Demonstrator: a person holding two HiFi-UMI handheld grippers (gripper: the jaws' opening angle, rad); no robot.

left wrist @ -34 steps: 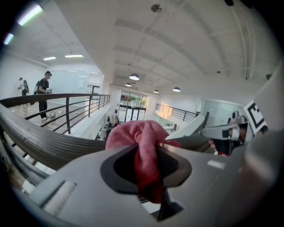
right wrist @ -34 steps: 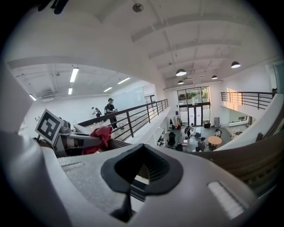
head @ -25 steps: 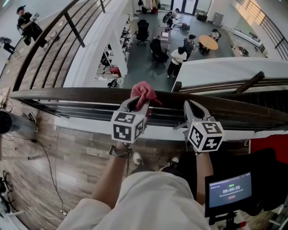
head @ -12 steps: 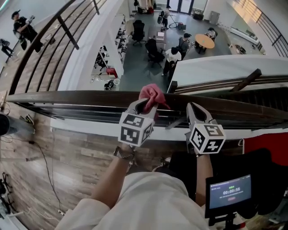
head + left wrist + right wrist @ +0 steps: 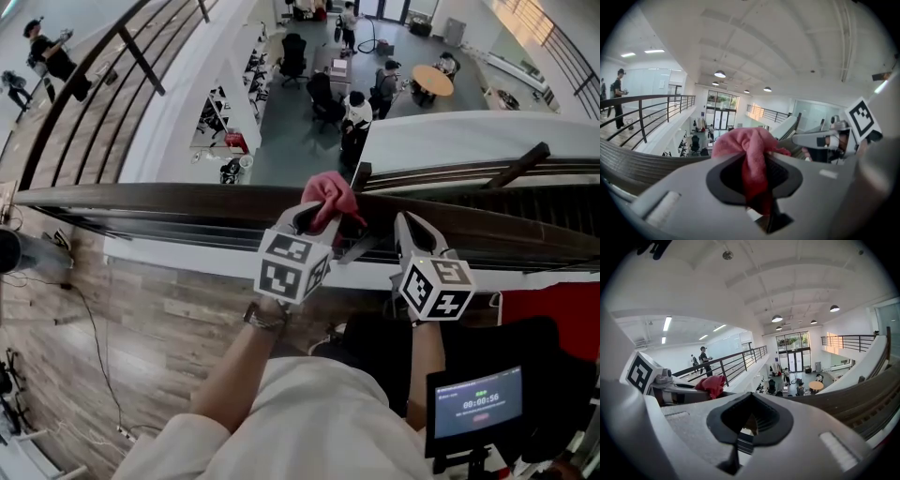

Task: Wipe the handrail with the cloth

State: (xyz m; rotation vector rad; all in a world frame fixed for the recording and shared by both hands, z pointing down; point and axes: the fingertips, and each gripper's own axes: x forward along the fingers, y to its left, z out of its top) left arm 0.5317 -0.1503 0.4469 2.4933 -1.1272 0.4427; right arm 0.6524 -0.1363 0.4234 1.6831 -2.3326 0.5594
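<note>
A dark wooden handrail [image 5: 169, 200] runs left to right across the head view, above a drop to the floor below. My left gripper [image 5: 317, 220] is shut on a pink cloth [image 5: 332, 196], which bunches out past the jaws and rests on the rail's top. In the left gripper view the cloth [image 5: 749, 152] fills the gap between the jaws. My right gripper [image 5: 415, 232] sits just to the right of it over the rail, shut with nothing held. The cloth [image 5: 712, 385] shows at the left in the right gripper view, with the handrail [image 5: 862, 399] curving off to the right.
Thin metal bars [image 5: 187, 230] run under the rail. Below the balcony lie desks, chairs and several people [image 5: 354, 117]. A second railing [image 5: 103, 84] curves off at the upper left. A small screen [image 5: 475, 401] and a red panel [image 5: 553, 305] stand at the lower right.
Both grippers have slid to the right along the handrail, the left one carrying the pink cloth with it over the rail's top.
</note>
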